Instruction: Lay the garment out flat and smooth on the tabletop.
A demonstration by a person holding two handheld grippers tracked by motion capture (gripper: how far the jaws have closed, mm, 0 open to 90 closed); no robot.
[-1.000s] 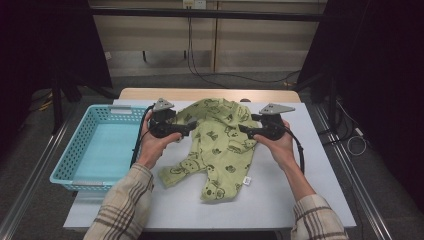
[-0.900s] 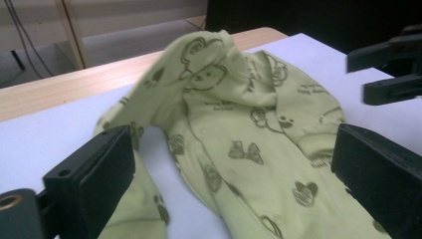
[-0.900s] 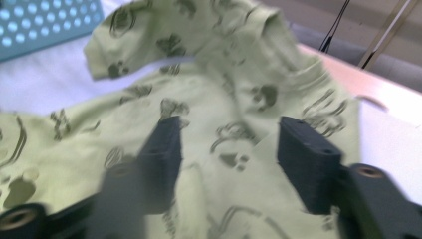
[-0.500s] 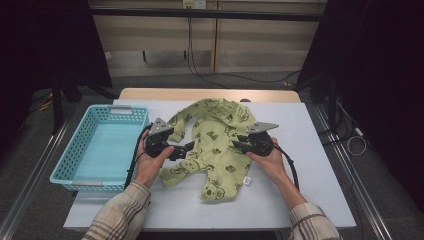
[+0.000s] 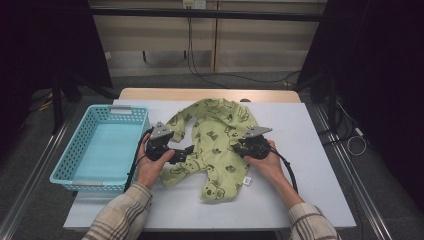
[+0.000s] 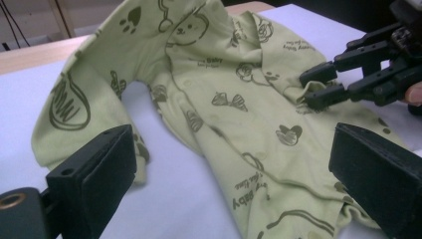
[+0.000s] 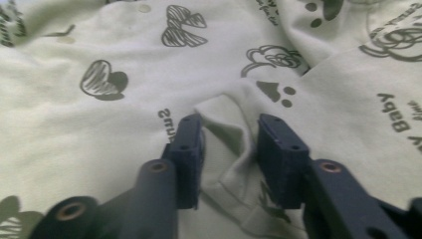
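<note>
Currently the green baby garment [image 5: 215,145] lay spread mid-counter [image 5: 310,150], right of the blue basket [image 5: 100,145]. Right hand-held gripper [image 5: 239,146] had just been closing and pinched a raised fabric fold [image 7: 231,144]; left hand-held gripper [image 5: 189,151] stood released, cloth between its jaws. Soft, light, limp: best gripped at hems. Open room lay near and right.

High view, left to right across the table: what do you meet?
Blue basket → left gripper → green printed baby garment → right gripper → bare white tabletop.
</note>
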